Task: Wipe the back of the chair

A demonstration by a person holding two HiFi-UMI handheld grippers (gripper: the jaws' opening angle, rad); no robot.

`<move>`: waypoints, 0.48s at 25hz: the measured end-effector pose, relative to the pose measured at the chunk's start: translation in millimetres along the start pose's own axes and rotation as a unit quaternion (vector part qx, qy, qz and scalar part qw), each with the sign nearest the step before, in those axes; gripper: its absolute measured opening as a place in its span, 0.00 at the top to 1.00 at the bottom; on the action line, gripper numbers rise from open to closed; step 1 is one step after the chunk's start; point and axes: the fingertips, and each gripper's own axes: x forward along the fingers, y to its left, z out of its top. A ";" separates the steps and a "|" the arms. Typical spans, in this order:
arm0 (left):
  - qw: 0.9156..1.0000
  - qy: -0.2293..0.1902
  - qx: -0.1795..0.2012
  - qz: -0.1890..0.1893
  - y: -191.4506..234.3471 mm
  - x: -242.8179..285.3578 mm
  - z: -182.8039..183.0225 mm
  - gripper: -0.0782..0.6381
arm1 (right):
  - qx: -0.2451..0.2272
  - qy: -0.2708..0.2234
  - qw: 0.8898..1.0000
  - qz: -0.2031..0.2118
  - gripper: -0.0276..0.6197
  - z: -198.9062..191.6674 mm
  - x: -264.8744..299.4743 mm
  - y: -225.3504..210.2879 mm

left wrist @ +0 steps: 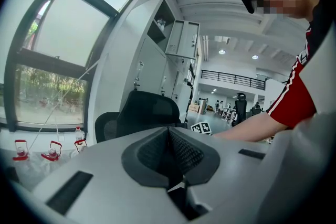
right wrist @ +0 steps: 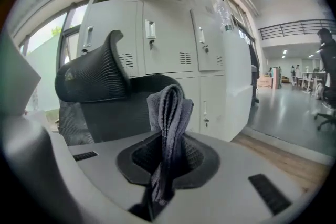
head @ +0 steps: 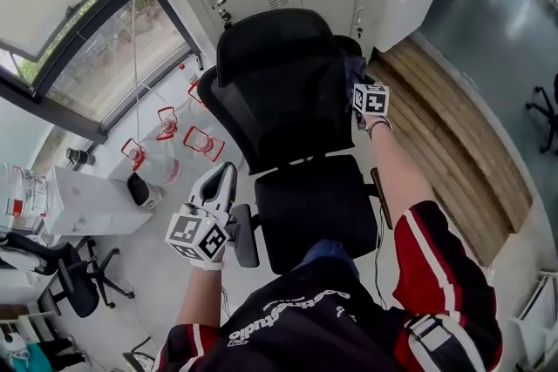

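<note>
The right gripper (right wrist: 166, 162) is clamped on a folded grey cloth (right wrist: 168, 113), which stands up out of its jaws. In the head view it is held out at the right edge of the backrest (head: 275, 122) of the black chair (head: 301, 205), just under the headrest (head: 270, 39). From its own view the mesh back lies to the left of the cloth and a little beyond it, with the white lockers (right wrist: 173, 34) further off. Whether the cloth actually touches the mesh cannot be told from either view. The left gripper (left wrist: 170, 153) has its jaws pressed together with nothing between them, and it is held low at the near left, beside the chair's left armrest (head: 244, 233), taking no part in the job. As for progress, the tool is in hand and brought up to the work, so the fetching and approach look done (the mesh shows no damp streak or cleaned patch, though dark mesh would hardly show one). My judgement is that the wiping is at or near its start. The broad middle and left of the backrest and the headrest are likely yet to be covered.
</note>
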 end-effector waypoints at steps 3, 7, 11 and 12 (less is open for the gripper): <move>1.000 -0.001 0.000 0.003 -0.4 -0.8 -3.2 0.86 | 0.017 0.005 0.998 -0.061 0.86 -7.0 -15.3 -48.2; 1.000 -0.007 -0.001 0.011 -1.6 -8.3 -2.3 0.86 | 0.035 0.016 0.994 -0.097 0.86 -21.2 -38.1 -71.7; 1.000 -0.020 -0.005 0.019 -2.9 -20.4 5.0 0.86 | 0.007 0.023 0.997 -0.067 0.86 -26.8 -44.4 -42.5; 0.999 -0.023 -0.004 0.022 -2.9 -23.2 7.1 0.86 | 0.002 0.022 0.998 -0.060 0.86 -25.1 -45.6 -33.4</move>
